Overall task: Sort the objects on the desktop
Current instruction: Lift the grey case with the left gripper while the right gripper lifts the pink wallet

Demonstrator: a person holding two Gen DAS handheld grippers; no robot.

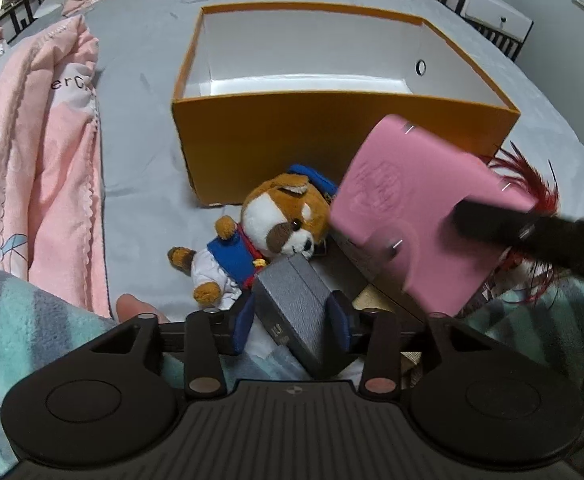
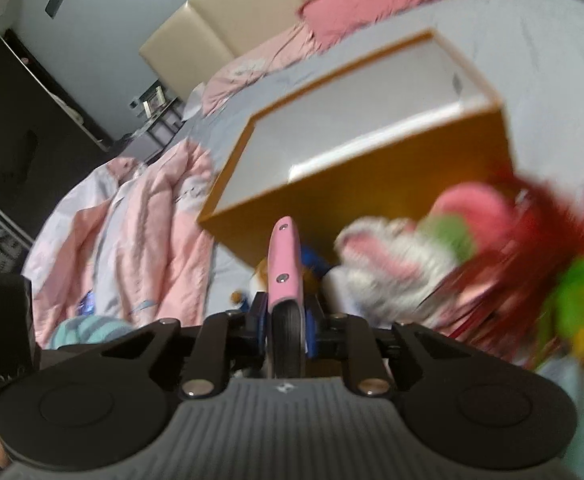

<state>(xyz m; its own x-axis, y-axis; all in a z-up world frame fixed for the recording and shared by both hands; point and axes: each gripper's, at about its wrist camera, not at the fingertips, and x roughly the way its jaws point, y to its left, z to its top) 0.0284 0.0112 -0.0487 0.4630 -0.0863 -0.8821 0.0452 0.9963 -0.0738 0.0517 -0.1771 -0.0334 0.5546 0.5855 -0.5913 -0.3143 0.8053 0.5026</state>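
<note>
Left hand-held gripper (image 1: 290,330) clamps a grey box (image 1: 292,304); right hand-held gripper (image 2: 286,318) pinches a pink tool (image 2: 285,264).

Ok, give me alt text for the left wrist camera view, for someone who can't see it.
The left gripper clamps a grey box on a bed, beside a plush dog. An open orange box, seemingly empty, sits behind; the right gripper holds a pink tool in front of it.
</note>
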